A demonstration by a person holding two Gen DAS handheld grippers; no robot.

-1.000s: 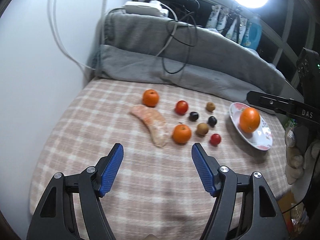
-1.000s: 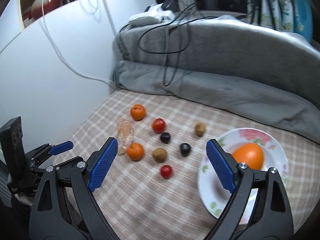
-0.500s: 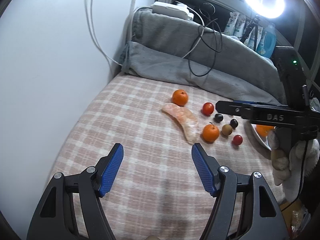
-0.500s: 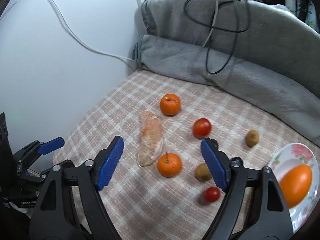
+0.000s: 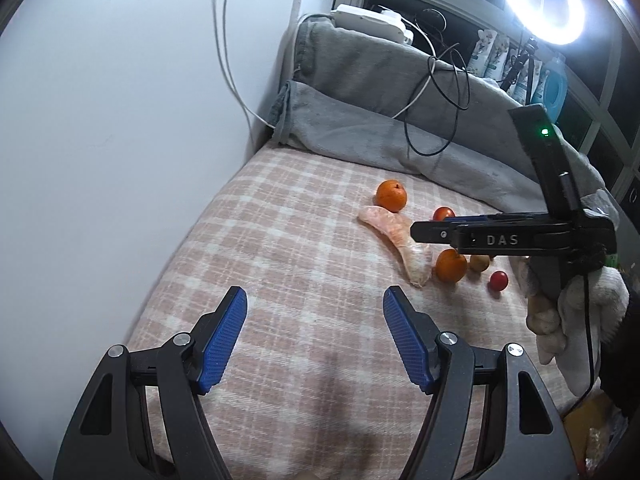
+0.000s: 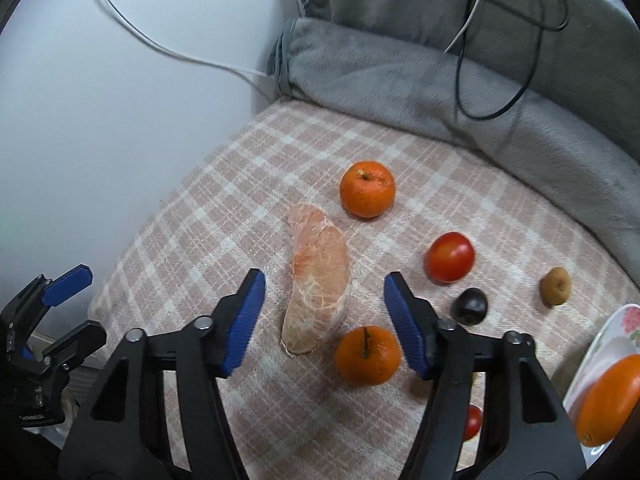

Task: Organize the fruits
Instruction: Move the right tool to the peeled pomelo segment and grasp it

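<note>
Fruits lie on a pink checked cloth point(image 6: 224, 200). A peeled pomelo segment point(image 6: 320, 276) lies between two mandarins, the far one point(image 6: 367, 189) and the near one point(image 6: 367, 355). A red tomato point(image 6: 450, 257), a dark plum point(image 6: 469, 306), a brown kiwi point(image 6: 555, 286) and a small red tomato point(image 6: 473, 422) lie to the right. A large orange point(image 6: 608, 398) sits on a flowered white plate point(image 6: 616, 328). My right gripper point(image 6: 324, 308) is open, hovering over the pomelo segment point(image 5: 400, 246). My left gripper point(image 5: 314, 336) is open and empty above bare cloth, left of the fruits.
A folded grey blanket point(image 6: 460, 80) with black and white cables lies along the far edge. A white wall point(image 5: 120, 120) borders the left side. A bright ring light point(image 5: 542, 0) and bottles stand behind the blanket.
My right gripper has moved left and down from the plate, now over the pomelo segment. My left gripper has drawn back to the left, away from the fruits.
</note>
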